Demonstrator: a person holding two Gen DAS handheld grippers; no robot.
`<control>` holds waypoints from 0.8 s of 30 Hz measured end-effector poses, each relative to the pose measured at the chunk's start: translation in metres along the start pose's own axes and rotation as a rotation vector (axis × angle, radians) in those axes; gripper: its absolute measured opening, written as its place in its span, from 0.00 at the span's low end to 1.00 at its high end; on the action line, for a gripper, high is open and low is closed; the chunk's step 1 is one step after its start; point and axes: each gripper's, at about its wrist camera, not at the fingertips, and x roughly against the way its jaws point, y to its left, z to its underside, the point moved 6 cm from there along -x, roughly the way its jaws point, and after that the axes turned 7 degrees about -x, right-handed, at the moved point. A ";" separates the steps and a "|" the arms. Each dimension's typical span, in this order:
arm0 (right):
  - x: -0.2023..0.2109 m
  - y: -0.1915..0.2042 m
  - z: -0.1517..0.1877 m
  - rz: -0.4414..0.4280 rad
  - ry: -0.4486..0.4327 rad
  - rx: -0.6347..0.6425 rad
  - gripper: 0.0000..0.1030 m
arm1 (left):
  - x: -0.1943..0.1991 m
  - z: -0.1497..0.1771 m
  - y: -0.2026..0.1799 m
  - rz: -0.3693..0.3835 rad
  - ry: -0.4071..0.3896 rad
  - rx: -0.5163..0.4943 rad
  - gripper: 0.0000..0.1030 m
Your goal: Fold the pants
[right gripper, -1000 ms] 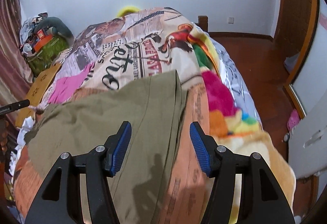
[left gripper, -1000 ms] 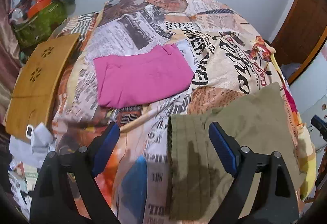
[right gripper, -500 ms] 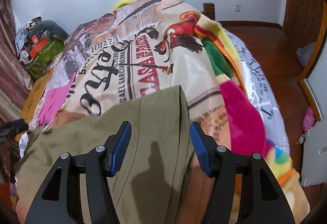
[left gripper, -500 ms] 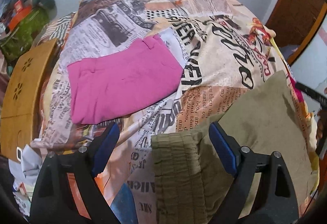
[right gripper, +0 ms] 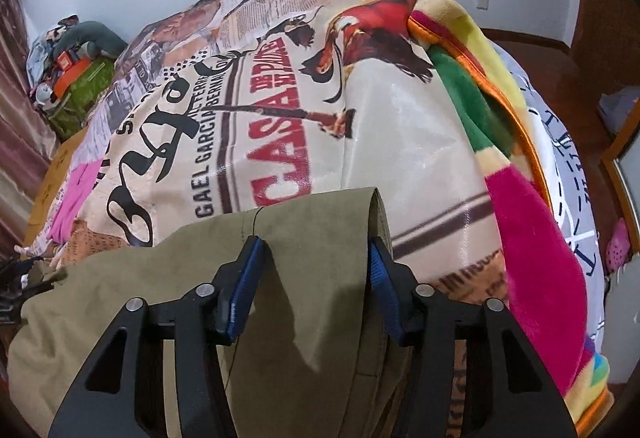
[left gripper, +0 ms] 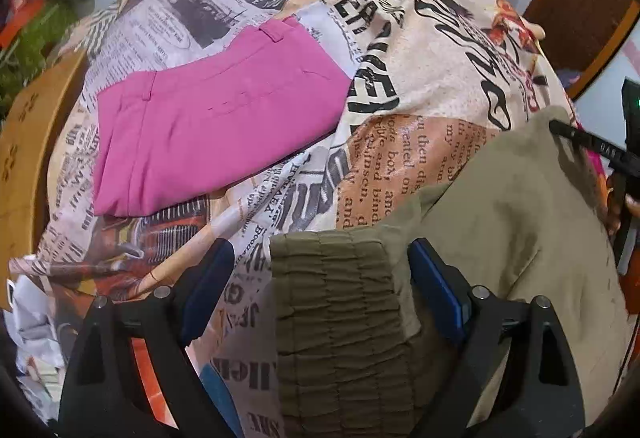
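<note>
Olive-green pants (left gripper: 500,238) lie across the near part of the bed. Their gathered elastic waistband (left gripper: 336,290) sits between the fingers of my left gripper (left gripper: 320,278), which is open just above it. In the right wrist view the leg end of the pants (right gripper: 316,238) lies between the fingers of my right gripper (right gripper: 314,278), which is open and low over the cloth. The tip of the right gripper also shows at the right edge of the left wrist view (left gripper: 592,144).
Folded pink pants (left gripper: 208,118) lie on the newspaper-print bedspread (left gripper: 420,58) farther back. A wooden board (left gripper: 24,142) flanks the bed's left side. A bright striped blanket (right gripper: 520,198) hangs off the right side, above the wood floor (right gripper: 560,78). Clutter (right gripper: 76,58) sits by the far-left wall.
Both grippers have moved forward and down over the olive pants. The waistband and the leg end now lie between the open fingers. Both grippers stayed open.
</note>
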 end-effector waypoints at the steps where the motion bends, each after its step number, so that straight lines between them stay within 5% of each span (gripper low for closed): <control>1: -0.001 0.001 0.000 0.001 0.002 0.005 0.34 | 0.000 0.000 0.002 0.002 -0.003 0.013 0.88; 8: -0.001 0.004 0.000 0.030 -0.024 0.060 0.20 | 0.009 0.002 0.014 0.008 -0.068 0.091 0.88; 10: 0.001 0.004 -0.005 0.056 -0.054 0.063 0.07 | 0.011 0.002 0.018 -0.005 -0.081 0.105 0.88; 16: 0.004 -0.003 -0.020 0.097 -0.082 0.039 0.05 | 0.015 0.004 0.025 -0.026 -0.076 0.159 0.87; 21: 0.024 0.002 -0.030 0.216 -0.145 0.067 0.05 | 0.055 -0.004 0.025 -0.232 -0.157 0.071 0.87; 24: 0.044 0.005 -0.034 0.142 -0.125 0.018 0.13 | 0.075 -0.008 0.030 -0.213 -0.177 0.074 0.87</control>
